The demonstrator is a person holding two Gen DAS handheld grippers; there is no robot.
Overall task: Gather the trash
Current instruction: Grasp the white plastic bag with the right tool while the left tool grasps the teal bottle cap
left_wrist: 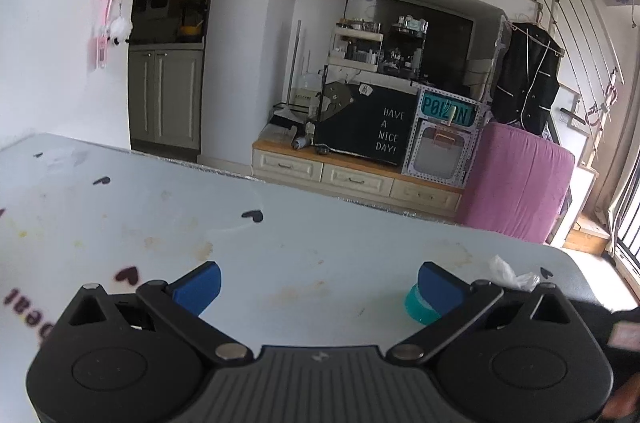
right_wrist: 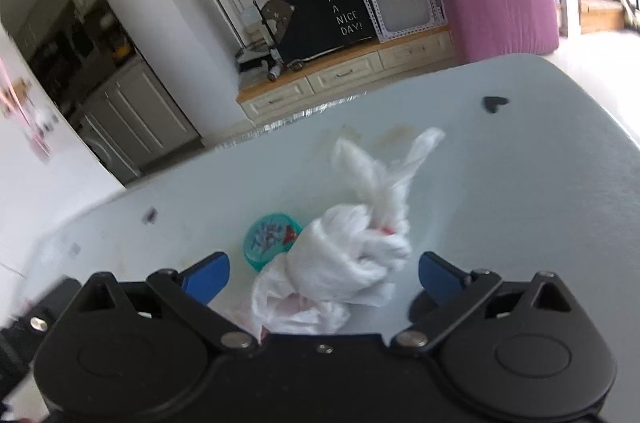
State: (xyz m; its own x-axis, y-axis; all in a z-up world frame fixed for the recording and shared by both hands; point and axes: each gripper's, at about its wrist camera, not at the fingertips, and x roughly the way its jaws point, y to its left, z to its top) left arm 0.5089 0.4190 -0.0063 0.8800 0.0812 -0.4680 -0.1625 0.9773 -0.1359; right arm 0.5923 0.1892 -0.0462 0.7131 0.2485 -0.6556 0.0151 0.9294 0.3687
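Observation:
A knotted white plastic bag (right_wrist: pixel 352 247) lies on the pale table (right_wrist: pixel 520 183), between the blue fingers of my open right gripper (right_wrist: pixel 324 275); the fingers stand apart from it on both sides. A teal round lid (right_wrist: pixel 268 239) lies just left of the bag. In the left wrist view my left gripper (left_wrist: pixel 318 287) is open and empty above the table (left_wrist: pixel 280 243). The teal lid (left_wrist: pixel 418 307) sits partly behind its right finger (left_wrist: pixel 438 283), and the white bag (left_wrist: pixel 512 273) lies further right.
The table has black heart marks (left_wrist: pixel 253 215) and stains. Its far edge (left_wrist: pixel 360 201) drops to the floor. Beyond stand a low drawer cabinet (left_wrist: pixel 352 179), a black box with white lettering (left_wrist: pixel 368 127) and a pink covered object (left_wrist: pixel 516 183).

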